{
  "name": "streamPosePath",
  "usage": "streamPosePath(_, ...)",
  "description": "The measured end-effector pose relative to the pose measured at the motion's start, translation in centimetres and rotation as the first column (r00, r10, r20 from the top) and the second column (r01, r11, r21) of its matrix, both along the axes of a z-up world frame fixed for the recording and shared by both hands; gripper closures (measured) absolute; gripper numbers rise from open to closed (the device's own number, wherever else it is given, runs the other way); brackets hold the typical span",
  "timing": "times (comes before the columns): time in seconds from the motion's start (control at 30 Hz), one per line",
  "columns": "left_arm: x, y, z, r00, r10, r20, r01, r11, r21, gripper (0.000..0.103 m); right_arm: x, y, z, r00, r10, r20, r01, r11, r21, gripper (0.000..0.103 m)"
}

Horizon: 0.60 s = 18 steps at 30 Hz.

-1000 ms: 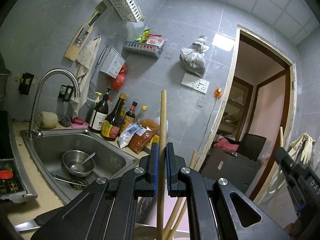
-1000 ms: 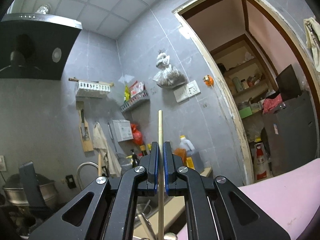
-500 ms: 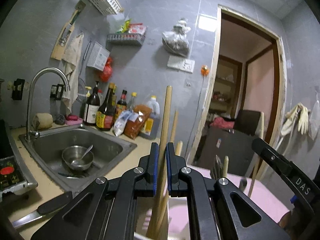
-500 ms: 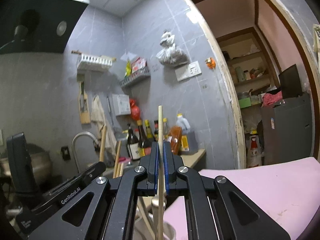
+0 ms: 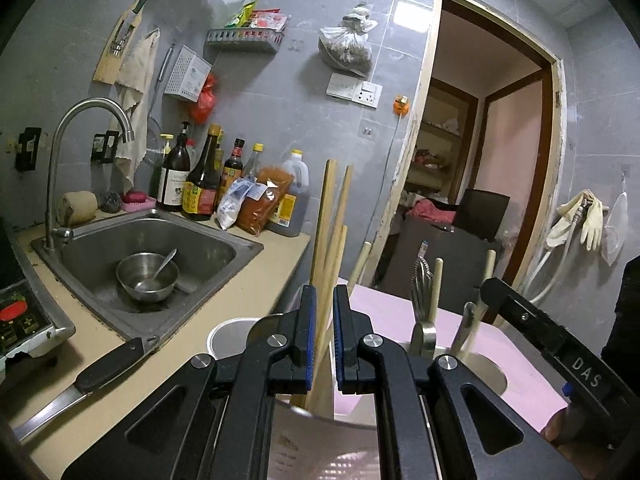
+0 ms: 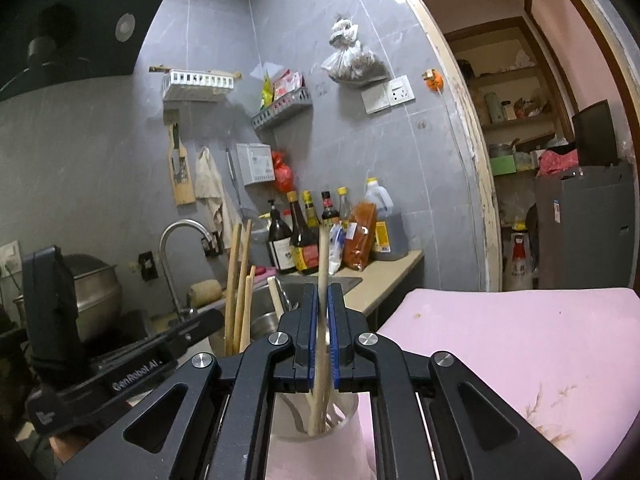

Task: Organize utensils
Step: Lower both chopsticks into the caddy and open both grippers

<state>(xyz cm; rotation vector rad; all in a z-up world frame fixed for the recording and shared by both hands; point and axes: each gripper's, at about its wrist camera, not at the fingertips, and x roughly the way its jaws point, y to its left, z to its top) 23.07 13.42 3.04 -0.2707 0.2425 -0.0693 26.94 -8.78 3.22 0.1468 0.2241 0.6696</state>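
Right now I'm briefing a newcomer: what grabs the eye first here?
The left gripper sits open around long wooden chopsticks standing in a holder. The right gripper has a pale wooden chopstick between its fingers over a steel cup on the pink mat.

Left matte-black two-finger gripper (image 5: 324, 336): angular linkage arms with triangular cut-outs, silver round screws at the pivots, blue-edged finger pads (image 5: 310, 340). Right matte-black two-finger gripper (image 6: 324, 336): same build, same blue pads (image 6: 335, 340). White lettering "GenRobot.AI" on the left body, "DAS" on the right.
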Motion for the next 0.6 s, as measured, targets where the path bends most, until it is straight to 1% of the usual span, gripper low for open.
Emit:
streamPosePath(0.1, -0.4, -0.1, 0.3, 1.000, 0.005, 0.000, -0.005, 1.000, 0.001, 0.097, -0.1, -0.2, 0.1, 1.000, -0.003, -0.004, 0.003, 1.000, -0.007, 0.093)
streamPosePath(0.17, -0.6, -0.3, 0.4, 1.000, 0.003, -0.010, -0.003, 1.000, 0.009, 0.095, -0.4, -0.3, 0.2, 1.000, -0.009, 0.011, 0.009, 1.000, -0.018, 0.084)
streamPosePath(0.23, -0.7, -0.5, 0.4, 1.000, 0.003, -0.027, -0.003, 1.000, 0.023, 0.093, -0.8, -0.2, 0.5, 0.999, -0.017, 0.031, 0.019, 0.999, -0.047, 0.082)
streamPosePath(0.3, -0.9, -0.6, 0.3, 0.999, 0.001, -0.035, 0.000, 1.000, 0.024, 0.091, -1.0, -0.4, 0.6, 0.999, -0.013, 0.037, 0.015, 0.998, -0.055, 0.081)
streamPosePath(0.33, -1.0, -0.6, 0.3, 0.999, 0.000, -0.039, 0.001, 1.000, 0.022, 0.091, -1.2, -0.5, 0.8, 0.999, -0.021, 0.039, 0.023, 0.998, -0.065, 0.079)
streamPosePath(0.4, -1.3, -0.7, 0.4, 0.999, -0.005, -0.040, 0.006, 1.000, 0.019, 0.085, -1.4, -0.9, 1.0, 0.999, -0.027, 0.045, 0.030, 0.997, -0.070, 0.077)
streamPosePath(0.43, -1.5, -0.8, 0.4, 0.999, -0.008, -0.038, 0.009, 1.000, 0.018, 0.084, -1.6, -1.2, 1.2, 0.998, -0.036, 0.048, 0.039, 0.997, -0.072, 0.073)
streamPosePath(0.47, -1.7, -0.9, 0.6, 0.999, -0.012, -0.036, 0.012, 1.000, 0.019, 0.081, -1.7, -1.4, 1.3, 0.998, -0.040, 0.049, 0.044, 0.996, -0.075, 0.067)
streamPosePath(0.5, -1.9, -1.0, 0.7, 0.999, -0.016, -0.036, 0.017, 1.000, 0.020, 0.080, -1.8, -1.7, 1.4, 0.998, -0.044, 0.050, 0.048, 0.996, -0.077, 0.063)
streamPosePath(0.53, -2.0, -1.2, 0.8, 0.999, -0.024, -0.037, 0.024, 0.999, 0.023, 0.080, -2.0, -2.0, 1.6, 0.997, -0.053, 0.054, 0.057, 0.995, -0.078, 0.057)
streamPosePath(0.6, -2.4, -1.7, 1.0, 0.999, -0.031, -0.042, 0.032, 0.999, 0.033, 0.078, -2.3, -2.6, 1.8, 0.996, -0.062, 0.059, 0.067, 0.994, -0.084, 0.056)
